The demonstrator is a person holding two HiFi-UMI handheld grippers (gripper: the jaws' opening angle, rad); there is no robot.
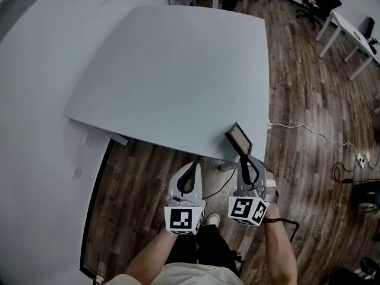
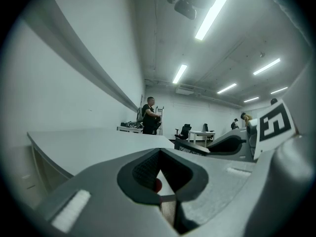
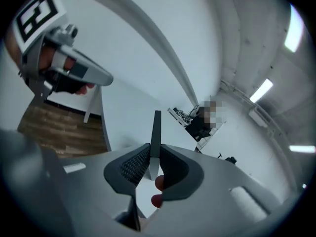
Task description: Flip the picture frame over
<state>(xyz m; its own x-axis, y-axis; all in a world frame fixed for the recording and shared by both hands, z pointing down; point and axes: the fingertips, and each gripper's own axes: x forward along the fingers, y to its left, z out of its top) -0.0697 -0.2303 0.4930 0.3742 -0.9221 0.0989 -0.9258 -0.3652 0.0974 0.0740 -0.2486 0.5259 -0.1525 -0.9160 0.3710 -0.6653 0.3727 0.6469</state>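
Observation:
A small dark picture frame (image 1: 238, 139) with a brown face is held tilted in the air over the near right corner of the grey table (image 1: 178, 76). My right gripper (image 1: 244, 159) is shut on its near edge; in the right gripper view the frame (image 3: 156, 132) stands edge-on as a thin dark strip pinched between the ribbed pads (image 3: 132, 165). My left gripper (image 1: 191, 170) hovers to the left, just off the table's near edge, its jaws closed on nothing. In the left gripper view the frame (image 2: 191, 146) shows beyond the closed left gripper (image 2: 158, 168).
The table's bare top stretches ahead and to the left. Wooden floor lies below and to the right, with a white cable (image 1: 309, 132) and a power strip (image 1: 360, 159). White desks and office chairs (image 1: 320, 3) stand far right. A person (image 2: 149, 115) stands at the room's back.

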